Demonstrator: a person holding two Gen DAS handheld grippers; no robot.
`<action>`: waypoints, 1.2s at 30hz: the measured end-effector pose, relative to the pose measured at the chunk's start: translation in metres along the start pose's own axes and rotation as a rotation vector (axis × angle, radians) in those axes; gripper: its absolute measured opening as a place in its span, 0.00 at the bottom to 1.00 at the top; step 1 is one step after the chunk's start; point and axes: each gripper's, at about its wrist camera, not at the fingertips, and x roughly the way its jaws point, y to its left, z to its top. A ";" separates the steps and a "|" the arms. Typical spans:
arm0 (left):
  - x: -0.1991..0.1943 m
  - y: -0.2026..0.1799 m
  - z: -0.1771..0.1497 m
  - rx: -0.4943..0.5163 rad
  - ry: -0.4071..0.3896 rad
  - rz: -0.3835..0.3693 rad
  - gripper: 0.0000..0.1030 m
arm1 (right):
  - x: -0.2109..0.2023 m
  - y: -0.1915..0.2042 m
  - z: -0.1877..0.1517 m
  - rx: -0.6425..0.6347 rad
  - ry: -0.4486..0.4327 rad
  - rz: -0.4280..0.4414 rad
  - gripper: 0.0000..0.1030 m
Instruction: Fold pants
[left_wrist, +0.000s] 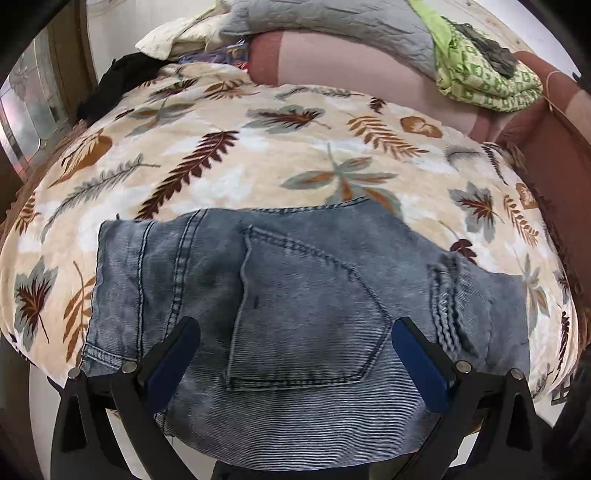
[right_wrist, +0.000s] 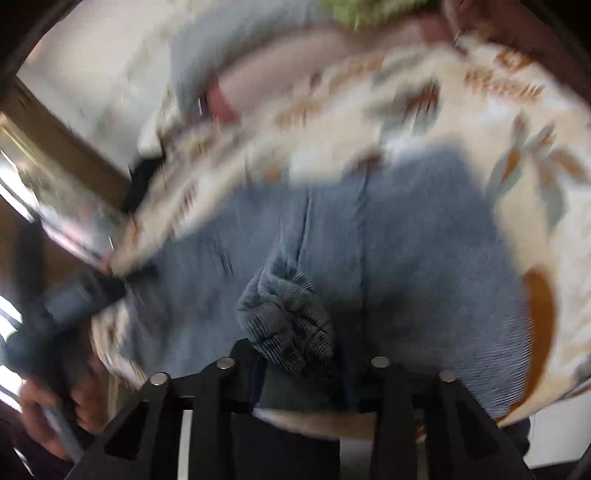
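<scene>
The jeans (left_wrist: 303, 325) lie on the leaf-print blanket (left_wrist: 258, 155), soft but thick, so we grip a hem; our left gripper (left_wrist: 295, 332) is spread empty, right gripper (right_wrist: 295, 350) pinching bunched denim.

Left gripper (left_wrist: 295, 332) gapes wide; right gripper (right_wrist: 295, 354) pinches cloth.

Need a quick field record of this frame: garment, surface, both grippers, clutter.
garment: jeans, folded into a compact block, back pocket facing up
surface: leaf-print blanket
left gripper: open above the jeans, nothing between the fingers
right gripper: a bunch of denim sits between the fingers; view blurred, grip unclear
clutter: green patterned cloth and grey cloth at the far edge
</scene>
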 end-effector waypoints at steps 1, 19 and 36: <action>0.001 0.001 -0.001 -0.001 0.005 0.004 1.00 | 0.002 0.002 -0.006 -0.024 -0.005 -0.002 0.50; 0.040 -0.153 -0.002 0.376 -0.044 0.144 1.00 | -0.053 -0.071 -0.001 -0.043 -0.112 -0.061 0.20; 0.004 -0.068 -0.045 0.267 -0.063 0.114 1.00 | -0.060 -0.070 -0.011 -0.068 -0.080 0.015 0.22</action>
